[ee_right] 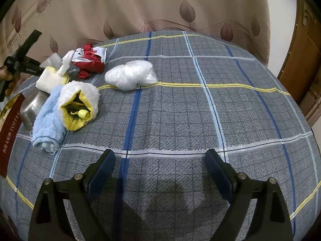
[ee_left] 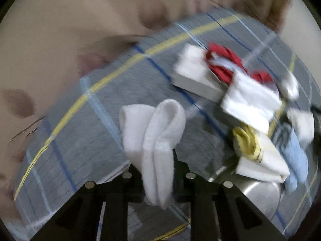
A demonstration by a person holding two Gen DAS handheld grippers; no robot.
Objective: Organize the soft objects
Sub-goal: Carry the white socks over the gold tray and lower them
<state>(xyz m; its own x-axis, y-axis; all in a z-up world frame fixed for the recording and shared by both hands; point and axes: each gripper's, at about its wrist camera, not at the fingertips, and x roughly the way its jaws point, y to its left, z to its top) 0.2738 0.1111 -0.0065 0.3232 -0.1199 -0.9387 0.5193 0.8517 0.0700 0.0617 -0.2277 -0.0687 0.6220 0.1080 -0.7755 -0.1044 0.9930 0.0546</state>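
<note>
My left gripper [ee_left: 158, 166] is shut on a white sock [ee_left: 156, 140] and holds it above the plaid tablecloth [ee_left: 96, 120]; the view is blurred. Beyond lie a white folded cloth [ee_left: 192, 74], a red and white garment [ee_left: 222, 64], a white and yellow fluffy item [ee_left: 256, 150] and a light blue towel [ee_left: 295, 156]. My right gripper [ee_right: 159, 170] is open and empty, low over the tablecloth [ee_right: 180, 110]. In the right wrist view the pile sits far left: blue towel [ee_right: 48, 124], fluffy white and yellow item [ee_right: 80, 104], red garment [ee_right: 90, 60], clear plastic bag [ee_right: 130, 74].
A metal container [ee_right: 30, 108] lies under the pile at the left; it also shows in the left wrist view [ee_left: 254, 198]. A dark red box [ee_right: 10, 136] stands at the left edge. A curtain [ee_right: 160, 6] hangs behind the table. A wooden door [ee_right: 303, 60] is at the right.
</note>
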